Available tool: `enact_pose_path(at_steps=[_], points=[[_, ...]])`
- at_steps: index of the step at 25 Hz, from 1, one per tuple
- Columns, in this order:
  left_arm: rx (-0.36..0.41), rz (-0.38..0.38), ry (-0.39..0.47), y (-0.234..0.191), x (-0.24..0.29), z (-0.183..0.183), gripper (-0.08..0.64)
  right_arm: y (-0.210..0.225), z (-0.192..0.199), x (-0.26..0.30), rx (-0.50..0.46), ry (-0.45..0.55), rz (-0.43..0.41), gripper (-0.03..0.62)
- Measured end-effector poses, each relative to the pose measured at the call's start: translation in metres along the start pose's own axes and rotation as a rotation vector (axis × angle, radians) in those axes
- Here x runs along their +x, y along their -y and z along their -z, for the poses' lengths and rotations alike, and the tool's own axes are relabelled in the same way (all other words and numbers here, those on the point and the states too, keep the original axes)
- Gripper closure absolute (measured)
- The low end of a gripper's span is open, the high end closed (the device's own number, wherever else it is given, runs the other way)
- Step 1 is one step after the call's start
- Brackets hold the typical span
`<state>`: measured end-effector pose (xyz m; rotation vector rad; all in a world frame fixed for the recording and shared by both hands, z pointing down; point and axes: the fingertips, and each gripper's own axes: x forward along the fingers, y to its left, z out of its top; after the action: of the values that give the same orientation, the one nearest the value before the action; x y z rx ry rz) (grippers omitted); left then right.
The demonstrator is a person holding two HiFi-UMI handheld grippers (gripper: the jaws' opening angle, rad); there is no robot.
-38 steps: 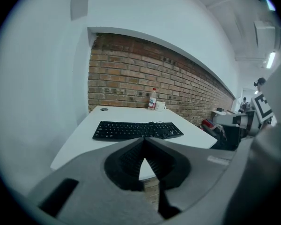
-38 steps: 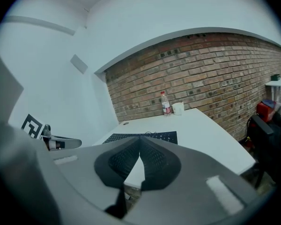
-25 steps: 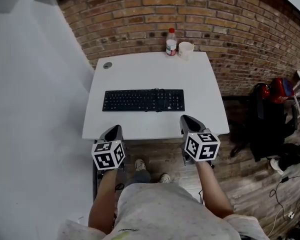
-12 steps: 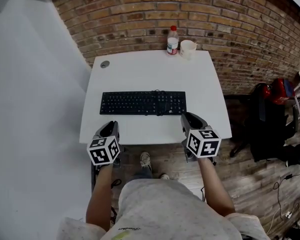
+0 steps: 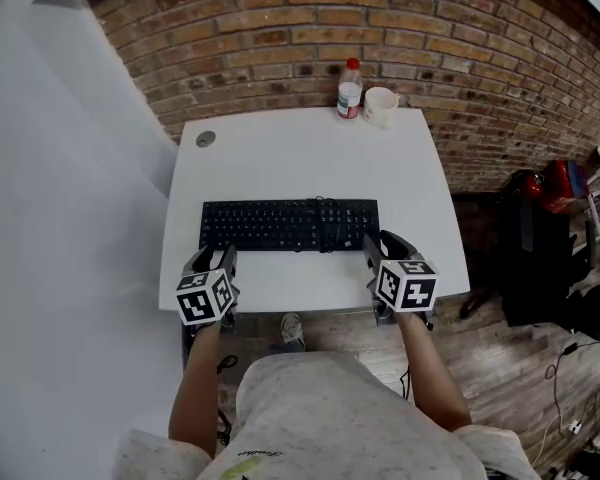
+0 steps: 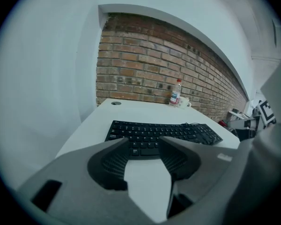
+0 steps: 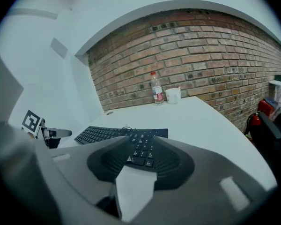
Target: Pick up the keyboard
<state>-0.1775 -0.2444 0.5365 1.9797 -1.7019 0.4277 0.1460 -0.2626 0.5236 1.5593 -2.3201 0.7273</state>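
The brick wall [image 5: 380,28] is running along the far side of the white table [image 5: 310,158]. The black keyboard [image 5: 288,224] is lying flat across the table, parallel to its near edge and closer to that edge than to the far one, with its cable [image 5: 325,208] bunching on top.

At the table's near edge the person is holding both tools low, each pointing toward one end of the keyboard. The left gripper [image 5: 213,255] is hovering at the near left part of the table. Its jaws have just been opening and are standing apart, with only bare tabletop and the keyboard's front row showing through the gap. The right gripper [image 5: 383,240] is sitting at the near right part. Its jaws have likewise just been opening and are gripping nothing, with the number-pad end showing beyond them.

A bottle [image 5: 350,90] and a mug [image 5: 381,106] are standing at the table's far edge.

The task is looking barely begun. The approach is under way, while closing on both ends and lifting are remaining.
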Motion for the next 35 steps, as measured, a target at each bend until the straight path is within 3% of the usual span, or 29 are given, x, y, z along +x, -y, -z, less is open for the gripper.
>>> enact_pose_path(at_steps=[11, 21, 35], points=[[-0.020, -0.038, -0.040, -0.046, 0.045, -0.013, 0.281, 0.015, -0.001, 0.046, 0.026, -0.062, 0.062, 0.367], [-0.028, -0.020, -0.083, -0.063, 0.076, -0.015, 0.213, 0.025, 0.002, 0.072, 0.074, -0.097, 0.104, 0.268], [-0.036, 0.047, -0.138, -0.072, 0.103, -0.017, 0.160, 0.029, 0.004, 0.090, 0.116, -0.129, 0.157, 0.232]])
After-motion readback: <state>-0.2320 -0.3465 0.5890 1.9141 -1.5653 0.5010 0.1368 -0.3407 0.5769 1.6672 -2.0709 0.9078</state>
